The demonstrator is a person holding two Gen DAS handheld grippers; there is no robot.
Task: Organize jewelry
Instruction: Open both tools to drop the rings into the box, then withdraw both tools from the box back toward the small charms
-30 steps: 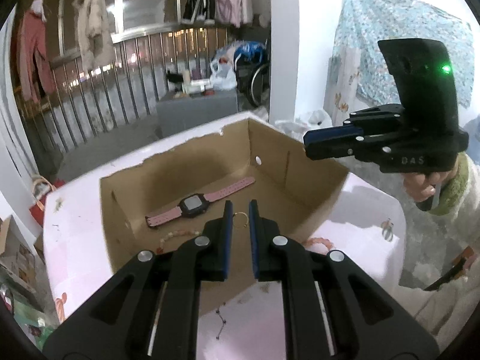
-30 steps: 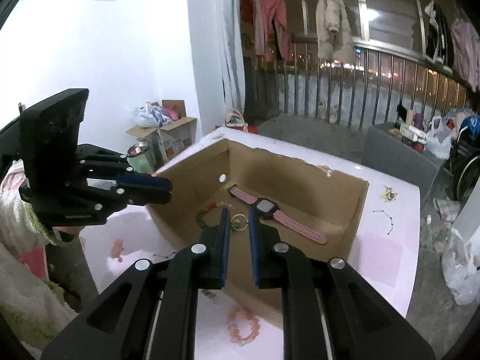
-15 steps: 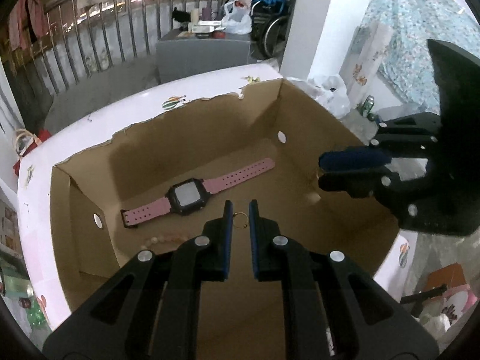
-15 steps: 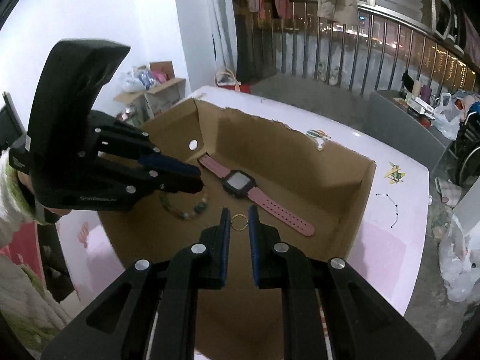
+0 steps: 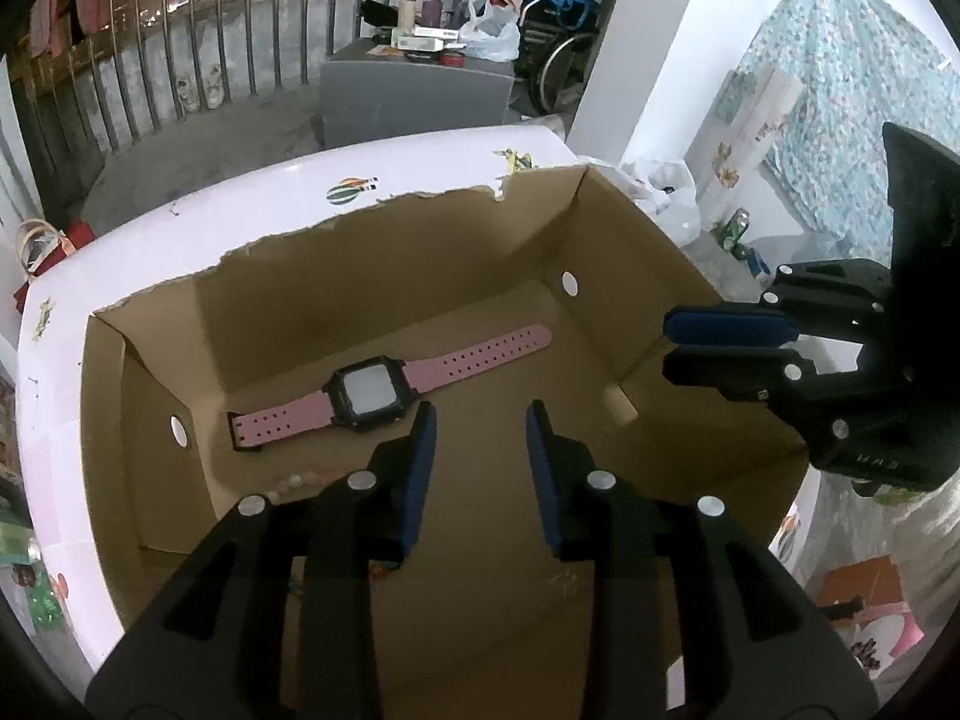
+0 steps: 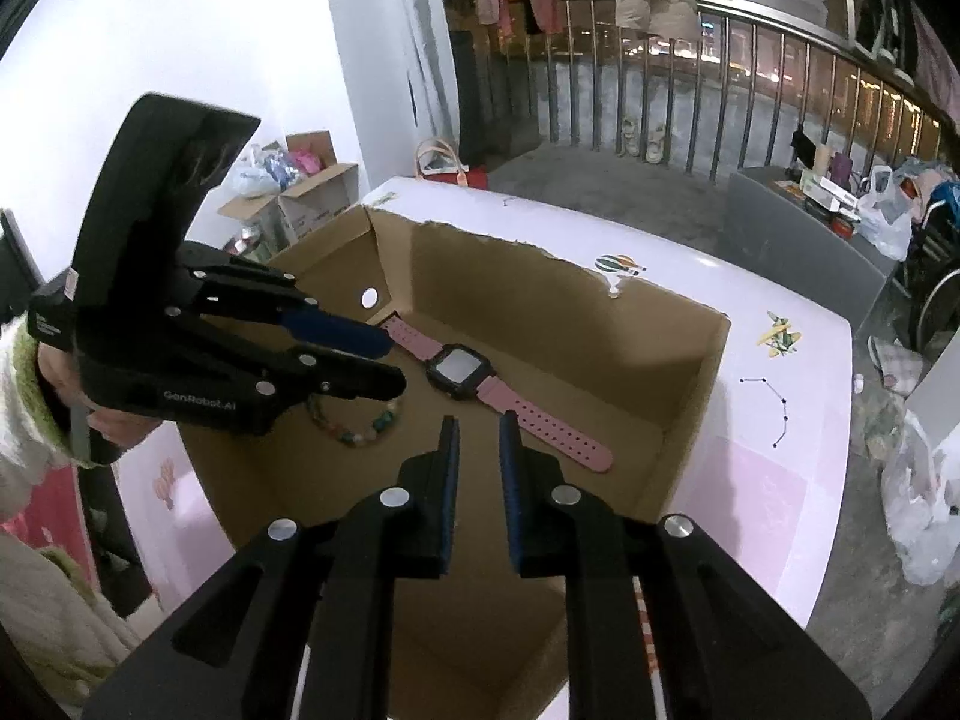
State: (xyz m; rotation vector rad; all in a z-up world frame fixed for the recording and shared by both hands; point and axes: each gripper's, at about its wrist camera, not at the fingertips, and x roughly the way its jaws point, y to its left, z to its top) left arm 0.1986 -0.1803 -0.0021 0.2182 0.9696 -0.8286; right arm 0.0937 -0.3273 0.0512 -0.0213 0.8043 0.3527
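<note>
- Pale pink table (image 5: 420,168), glossy and dotted with small cartoon stickers, carries one open cardboard box (image 5: 384,264) whose far rim is torn ragged.
- Left gripper (image 5: 480,414) hangs over the box floor, its blue-padded jaws opening and nothing between them.
- Right gripper (image 6: 478,420) points down into the same box, its jaws also opening, narrower, with nothing between them.
- One watch (image 5: 384,387) lies flat on the box floor just beyond the left gripper's tips: square black case, pale screen, soft pink perforated strap laid out straight.
- One beaded bracelet (image 6: 360,427), round green and pale beads, lies on the floor under the left gripper, left of the right gripper's tips.
- Round holes pierce the box's side walls.
- Thin dark chain (image 6: 774,414) rests on the table outside the box, well apart.
</note>
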